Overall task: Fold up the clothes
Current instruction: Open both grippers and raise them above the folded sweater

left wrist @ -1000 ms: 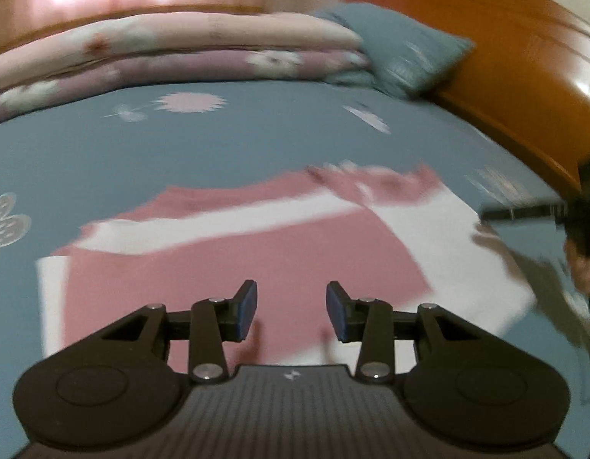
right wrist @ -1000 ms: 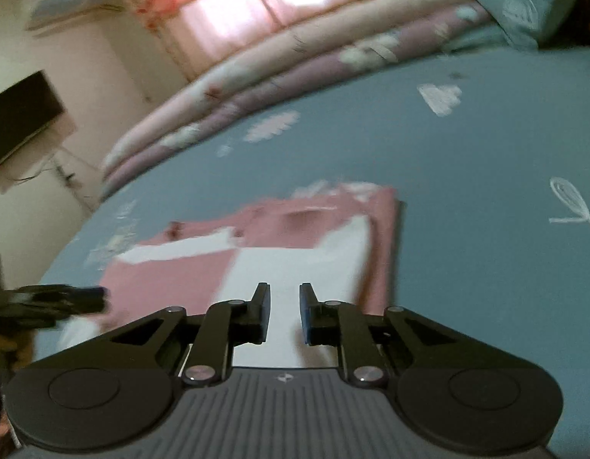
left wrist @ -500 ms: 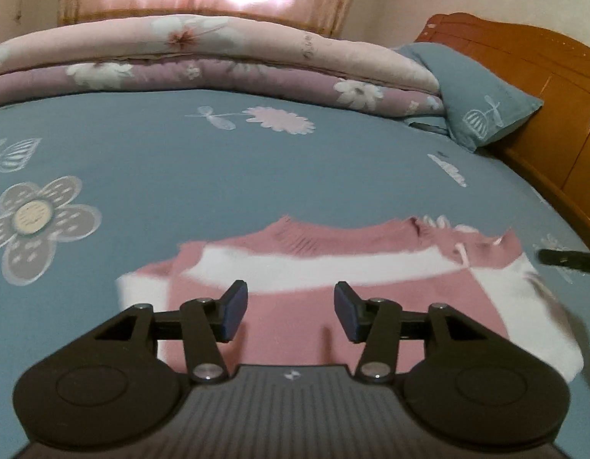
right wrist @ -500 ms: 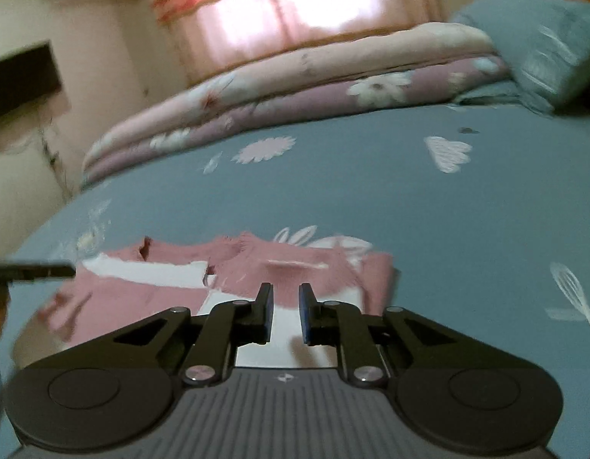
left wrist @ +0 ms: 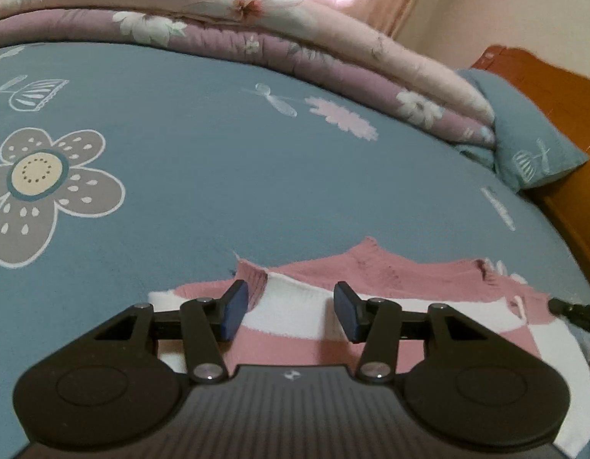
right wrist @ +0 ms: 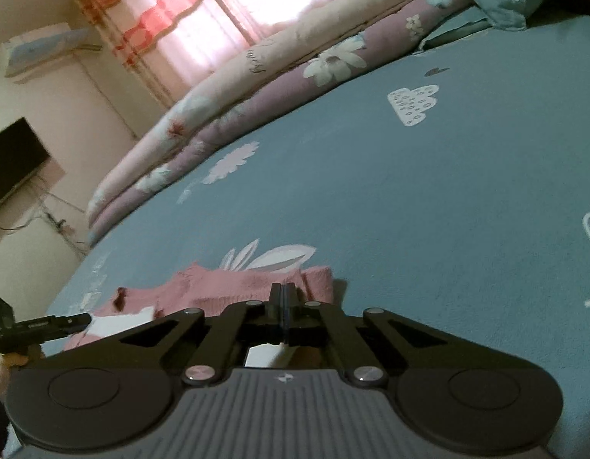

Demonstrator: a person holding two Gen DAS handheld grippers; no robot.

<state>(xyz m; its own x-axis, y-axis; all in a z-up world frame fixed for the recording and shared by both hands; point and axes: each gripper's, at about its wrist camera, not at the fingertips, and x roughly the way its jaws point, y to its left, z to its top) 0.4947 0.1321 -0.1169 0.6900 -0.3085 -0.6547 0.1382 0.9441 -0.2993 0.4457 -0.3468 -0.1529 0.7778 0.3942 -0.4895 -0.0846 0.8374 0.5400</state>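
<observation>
sweater (left wrist: 375, 267) part-folded on bed (left wrist: 203, 160) | left tongs (left wrist: 291, 315) half open, empty | right tongs (right wrist: 282, 308) closed at its edge, grip unclear | final folds remain

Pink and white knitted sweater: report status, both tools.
Left tool open over pink and white knitted sweater. Right tool shut at its far edge; pinch unconfirmed. Sweater flat on blue bedsheet; nothing obstructing.

open bedsheet (left wrist: 226, 160) ahead, rolled quilt (left wrist: 256, 34) blocking beyond
</observation>
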